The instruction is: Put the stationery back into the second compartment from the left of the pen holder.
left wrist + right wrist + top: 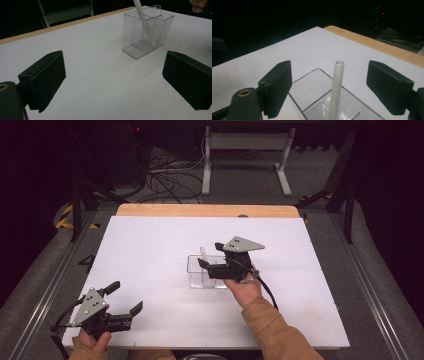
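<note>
Clear plastic holder [206, 271] sits mid-table, w/ a white pen [336, 87] standing in it, leaning on a divider, tip down and capped end up. Looks like the pen's been dropped in there on purpose: the right gripper [329, 86] hangs just over the holder's rim, jaws apart on either side of the pen, pads not touching it, so it's let go, nothing held. Prob. positioned that way so the pen slides free w/o tipping the box.

Left gripper [125, 297] is parked near the front-left corner, well apart from the holder, jaws wide and nothing between them; seems just out of the way, not needed for this bit.

Surface: a white board [150, 250], matte, laid over a wooden tabletop [200, 210] whose far edge shows. Room's dark; grey carpeted floor [320, 180], tangle of cables [167, 177] behind, and white legs of another desk [245, 160] farther back.
</note>
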Motion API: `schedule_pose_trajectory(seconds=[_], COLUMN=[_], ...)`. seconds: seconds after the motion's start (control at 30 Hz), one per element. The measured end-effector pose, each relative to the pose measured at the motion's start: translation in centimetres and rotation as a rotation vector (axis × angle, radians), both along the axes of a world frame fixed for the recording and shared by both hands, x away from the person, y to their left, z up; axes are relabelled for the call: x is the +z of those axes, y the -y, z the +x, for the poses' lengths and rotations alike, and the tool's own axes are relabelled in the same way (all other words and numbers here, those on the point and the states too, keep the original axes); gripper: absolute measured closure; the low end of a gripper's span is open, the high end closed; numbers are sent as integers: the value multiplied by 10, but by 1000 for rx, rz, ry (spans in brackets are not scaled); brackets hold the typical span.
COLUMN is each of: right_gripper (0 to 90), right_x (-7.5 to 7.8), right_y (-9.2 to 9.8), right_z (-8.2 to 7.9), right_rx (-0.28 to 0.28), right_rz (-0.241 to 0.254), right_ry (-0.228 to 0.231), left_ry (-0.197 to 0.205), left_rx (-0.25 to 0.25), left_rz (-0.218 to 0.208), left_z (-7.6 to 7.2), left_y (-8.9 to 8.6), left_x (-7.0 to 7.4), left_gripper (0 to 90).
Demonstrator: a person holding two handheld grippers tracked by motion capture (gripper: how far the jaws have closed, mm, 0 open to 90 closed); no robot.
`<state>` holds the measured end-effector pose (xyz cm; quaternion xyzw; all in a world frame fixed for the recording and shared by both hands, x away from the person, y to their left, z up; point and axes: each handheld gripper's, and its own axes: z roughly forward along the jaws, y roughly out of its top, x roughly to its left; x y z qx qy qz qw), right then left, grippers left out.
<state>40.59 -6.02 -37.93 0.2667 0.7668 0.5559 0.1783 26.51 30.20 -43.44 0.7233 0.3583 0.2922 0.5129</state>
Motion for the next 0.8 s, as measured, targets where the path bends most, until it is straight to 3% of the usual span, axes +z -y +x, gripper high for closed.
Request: schedule_pose_trajectory(seconds=[0.2, 0.53, 0.8], right_gripper=[148, 104, 29], right_x=[18, 25, 28], right_y=[6, 20, 48], right_z=[-12, -19, -33], right_rx=[25, 25, 35], right_rz=[4, -2, -6], right_ry=[44, 57, 86], left_ry=[3, 6, 7], left_rx=[0, -1, -4], left_rz=[-2, 0, -5], left_z=[0, 1, 2], left_y=[0, 0, 2], left_x=[1, 1, 1], left_gripper=[56, 56, 56])
